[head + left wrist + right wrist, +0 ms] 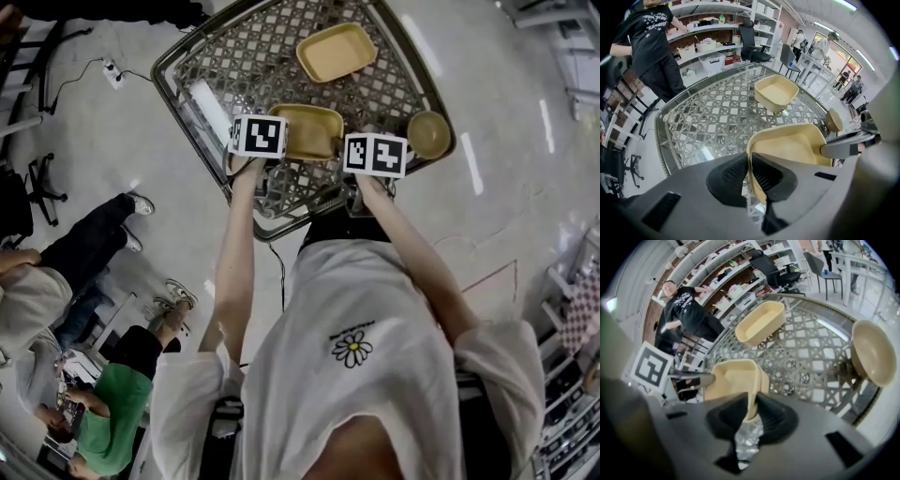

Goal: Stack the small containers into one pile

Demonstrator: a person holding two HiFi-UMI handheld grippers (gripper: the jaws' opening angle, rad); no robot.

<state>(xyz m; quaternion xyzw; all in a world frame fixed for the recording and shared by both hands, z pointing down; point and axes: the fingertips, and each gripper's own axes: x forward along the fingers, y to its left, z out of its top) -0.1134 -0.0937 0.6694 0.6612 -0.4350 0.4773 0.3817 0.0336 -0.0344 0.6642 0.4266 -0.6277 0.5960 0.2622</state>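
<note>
As we pinch tray (307, 131) by its short ends, L gripper (749, 174) & R gripper (751, 414) fingers near-shut on rim, at counter (244, 66) near edge, 2nd tray (336, 51) lies straight ahead, approx parallel.

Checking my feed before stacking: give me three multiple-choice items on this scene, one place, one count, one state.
1. The round bowl sits: A) near the table's right edge in the head view B) on a shelf C) on the floor.
2. Tan containers on the table: A) two B) three C) five.
3. The near tray is: A) untouched B) upside down C) clamped at its rim by both hand-held grippers.
1 A: it stands at that edge. 2 B: far tray, near tray, bowl. 3 C: left hand-held gripper and right hand-held gripper each pinch its rim.
</note>
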